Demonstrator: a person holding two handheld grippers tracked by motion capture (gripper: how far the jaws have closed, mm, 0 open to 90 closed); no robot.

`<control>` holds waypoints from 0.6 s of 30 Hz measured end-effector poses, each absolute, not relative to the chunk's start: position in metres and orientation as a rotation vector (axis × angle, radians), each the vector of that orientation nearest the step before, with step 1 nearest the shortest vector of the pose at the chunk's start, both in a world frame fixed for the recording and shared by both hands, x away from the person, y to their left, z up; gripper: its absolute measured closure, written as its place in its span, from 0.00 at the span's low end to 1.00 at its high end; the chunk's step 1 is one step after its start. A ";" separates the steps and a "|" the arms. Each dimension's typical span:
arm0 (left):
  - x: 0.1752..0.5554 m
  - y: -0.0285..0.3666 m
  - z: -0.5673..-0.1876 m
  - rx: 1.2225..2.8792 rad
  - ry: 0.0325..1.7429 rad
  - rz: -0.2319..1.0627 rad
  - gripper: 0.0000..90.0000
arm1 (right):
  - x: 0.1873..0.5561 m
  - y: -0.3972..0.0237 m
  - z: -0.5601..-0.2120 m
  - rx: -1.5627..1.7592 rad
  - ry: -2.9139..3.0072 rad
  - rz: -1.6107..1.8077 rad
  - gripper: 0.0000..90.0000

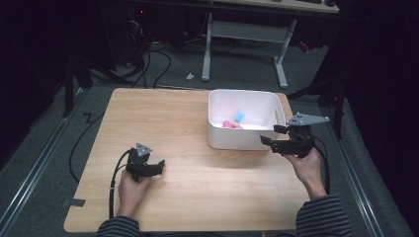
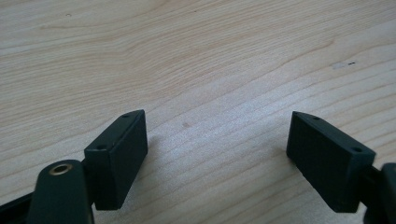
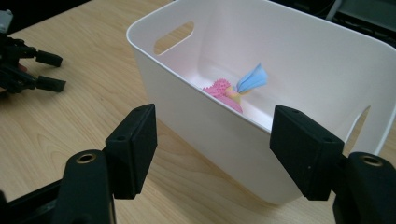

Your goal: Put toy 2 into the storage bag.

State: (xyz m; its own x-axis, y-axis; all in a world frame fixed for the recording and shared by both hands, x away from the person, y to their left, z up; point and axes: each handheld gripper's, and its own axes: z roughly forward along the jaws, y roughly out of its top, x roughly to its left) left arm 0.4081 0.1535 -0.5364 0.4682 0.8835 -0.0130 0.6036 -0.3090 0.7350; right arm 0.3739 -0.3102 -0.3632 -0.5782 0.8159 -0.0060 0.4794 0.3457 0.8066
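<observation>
Left black two-jaw gripper: held low over the light wooden table near its front-left corner, jaws spread wide, nothing between them. In the left gripper view, bare wood grain between the left gripper pads; contact with the surface cannot be told.

White rectangular plastic bin with cut-out handles: standing toward the back-right corner of the table. Inside, on the bin floor: pink spiky soft object touching a light-blue folded piece.

Right black two-jaw gripper: held at the right edge of the table, just beside the front-right corner of the bin, jaws wide apart, gripping nothing. In the right gripper view, right gripper jaws framing the bin's near wall without touching it; pink object and blue piece seen beyond the rim.
</observation>
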 end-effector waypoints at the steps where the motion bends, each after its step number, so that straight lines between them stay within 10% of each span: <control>1: 0.408 0.153 -0.536 2.033 1.231 0.524 0.23 | 0.372 -0.312 -0.363 1.133 2.202 1.127 0.36; 18: 0.408 0.153 -0.536 2.035 1.232 0.527 0.23 | 0.327 -0.333 -0.361 1.168 2.136 1.127 0.38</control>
